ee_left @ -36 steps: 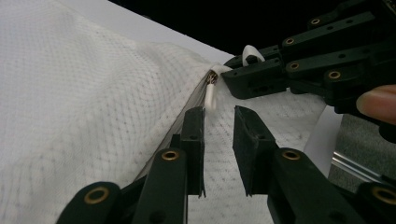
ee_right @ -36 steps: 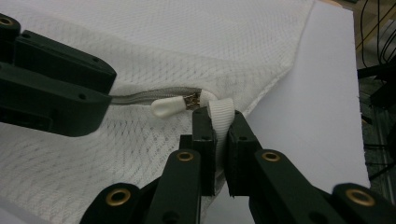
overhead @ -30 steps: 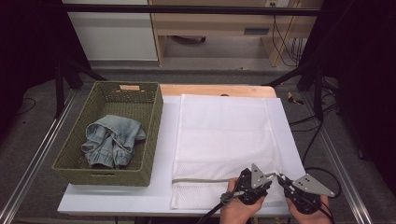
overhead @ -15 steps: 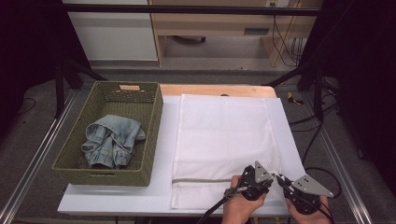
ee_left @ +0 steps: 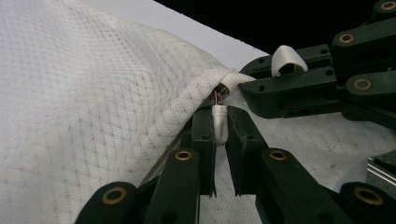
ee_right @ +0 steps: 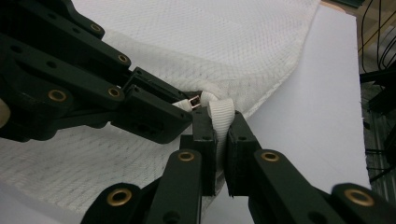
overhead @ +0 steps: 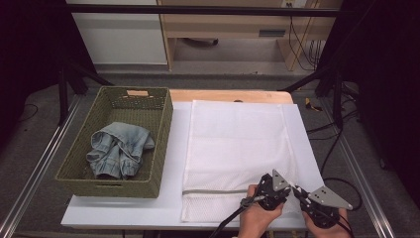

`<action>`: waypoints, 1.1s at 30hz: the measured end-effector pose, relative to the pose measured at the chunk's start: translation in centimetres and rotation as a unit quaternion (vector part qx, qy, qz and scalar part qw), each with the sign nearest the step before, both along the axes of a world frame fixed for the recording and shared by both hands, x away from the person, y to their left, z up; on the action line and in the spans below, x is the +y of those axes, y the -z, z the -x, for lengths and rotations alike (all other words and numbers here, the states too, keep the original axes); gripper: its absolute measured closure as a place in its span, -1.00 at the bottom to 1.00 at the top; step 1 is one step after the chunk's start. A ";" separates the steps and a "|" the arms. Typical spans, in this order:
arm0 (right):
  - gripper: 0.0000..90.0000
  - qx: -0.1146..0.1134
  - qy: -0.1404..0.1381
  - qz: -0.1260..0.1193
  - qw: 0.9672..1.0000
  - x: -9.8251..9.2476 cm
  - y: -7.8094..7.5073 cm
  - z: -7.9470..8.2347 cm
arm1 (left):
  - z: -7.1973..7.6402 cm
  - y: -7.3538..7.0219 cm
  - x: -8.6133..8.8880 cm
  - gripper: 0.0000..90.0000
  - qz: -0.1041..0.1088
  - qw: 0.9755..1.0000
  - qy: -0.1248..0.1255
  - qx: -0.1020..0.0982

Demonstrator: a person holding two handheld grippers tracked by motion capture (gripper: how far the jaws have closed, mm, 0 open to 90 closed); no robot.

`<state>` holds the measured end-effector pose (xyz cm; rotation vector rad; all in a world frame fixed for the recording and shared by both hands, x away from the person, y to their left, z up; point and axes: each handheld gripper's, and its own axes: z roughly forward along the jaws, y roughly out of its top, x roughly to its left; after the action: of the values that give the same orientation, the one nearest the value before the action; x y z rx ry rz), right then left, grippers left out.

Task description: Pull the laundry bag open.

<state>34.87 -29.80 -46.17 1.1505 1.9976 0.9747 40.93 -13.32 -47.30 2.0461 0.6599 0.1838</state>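
At the near right corner of a white mesh laundry bag [overhead: 237, 153], spread flat on the white table [overhead: 124, 215], 2 hand-held grippers met over the zipper's end. The left gripper [ee_left: 220, 135] had just been narrowing its jaws and now pinched the small white zipper pull [ee_left: 220, 122] between them. The right gripper [ee_right: 222, 122] was clamped on the white fabric tab [ee_right: 222, 114] at the bag's corner, bracing it just beside the pull. The grey zipper line [overhead: 213, 191] ran leftward across the bag's near end and looked fully closed, so the opening itself appeared not yet begun. A pair of faded denim jeans [overhead: 119, 148] lay crumpled in the woven basket [overhead: 106, 186] to the left, well apart from the bag, presumably awaiting loading once the zipper was drawn back.
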 end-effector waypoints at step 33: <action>0.91 0.013 0.008 0.001 1.000 -0.1 0.0 0.0 | 0.7 0.5 1.5 0.92 -0.002 0.999 -0.043 0.029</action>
<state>34.84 -29.88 -46.12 1.1819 2.0054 0.9534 40.28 -11.85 -47.76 2.0344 0.7846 0.1751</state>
